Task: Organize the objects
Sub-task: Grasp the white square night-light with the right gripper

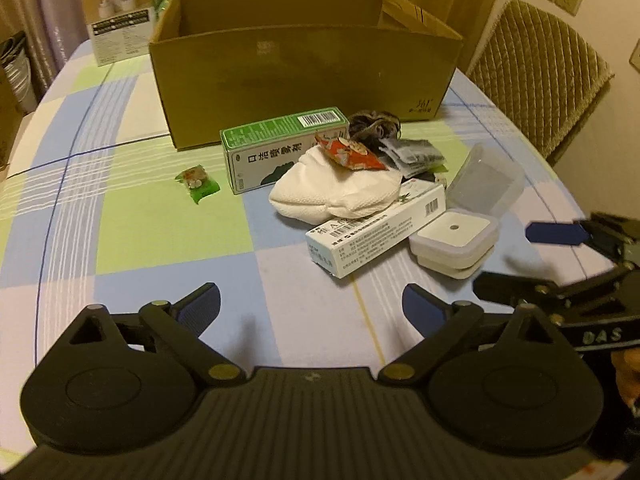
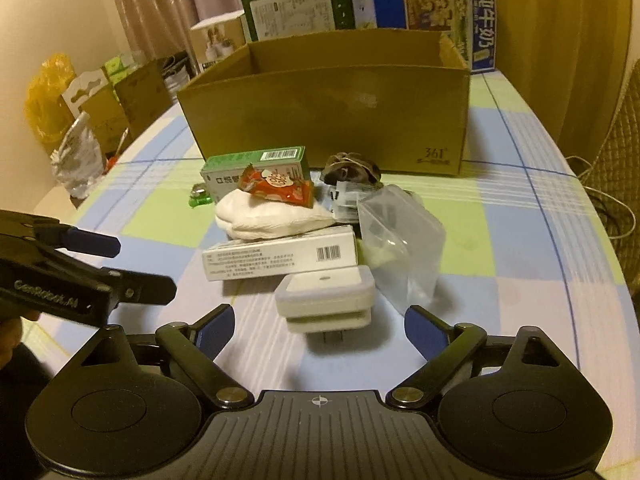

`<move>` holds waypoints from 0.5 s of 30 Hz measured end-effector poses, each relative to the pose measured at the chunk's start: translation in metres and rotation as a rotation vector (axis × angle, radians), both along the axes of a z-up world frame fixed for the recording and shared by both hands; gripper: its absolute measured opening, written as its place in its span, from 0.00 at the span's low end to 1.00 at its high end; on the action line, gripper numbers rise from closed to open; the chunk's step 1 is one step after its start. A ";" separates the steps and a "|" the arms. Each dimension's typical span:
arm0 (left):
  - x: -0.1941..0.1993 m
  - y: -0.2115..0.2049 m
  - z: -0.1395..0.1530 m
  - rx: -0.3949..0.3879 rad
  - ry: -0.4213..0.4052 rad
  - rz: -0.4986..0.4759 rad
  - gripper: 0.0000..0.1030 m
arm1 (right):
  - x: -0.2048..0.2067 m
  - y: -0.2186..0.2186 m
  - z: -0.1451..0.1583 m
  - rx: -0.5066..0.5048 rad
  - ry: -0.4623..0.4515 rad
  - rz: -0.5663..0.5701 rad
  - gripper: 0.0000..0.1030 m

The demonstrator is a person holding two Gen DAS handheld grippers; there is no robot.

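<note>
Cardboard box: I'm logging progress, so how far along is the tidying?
Nothing looks done: what shows of the cardboard box inside looks bare. Nothing is in hand; the left gripper and right gripper are both open. All remains on the table: green box, white pouch, red packet, white carton, adapter, clear case, candy.

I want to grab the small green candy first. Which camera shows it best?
The left wrist view: the green candy lies alone on the tablecloth, fully visible, left of the green box. In the right wrist view only a sliver peeks out behind the white cloth bundle.
</note>
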State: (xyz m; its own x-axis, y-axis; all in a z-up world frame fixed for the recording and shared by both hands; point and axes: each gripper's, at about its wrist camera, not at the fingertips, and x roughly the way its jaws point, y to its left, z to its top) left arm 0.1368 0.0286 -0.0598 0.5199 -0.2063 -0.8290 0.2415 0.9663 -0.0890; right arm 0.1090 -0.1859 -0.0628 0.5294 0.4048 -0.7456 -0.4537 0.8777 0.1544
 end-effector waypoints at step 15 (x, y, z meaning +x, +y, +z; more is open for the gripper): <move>0.026 -0.002 -0.014 -0.012 0.011 -0.111 0.86 | 0.028 0.020 -0.021 -0.076 0.004 0.046 0.61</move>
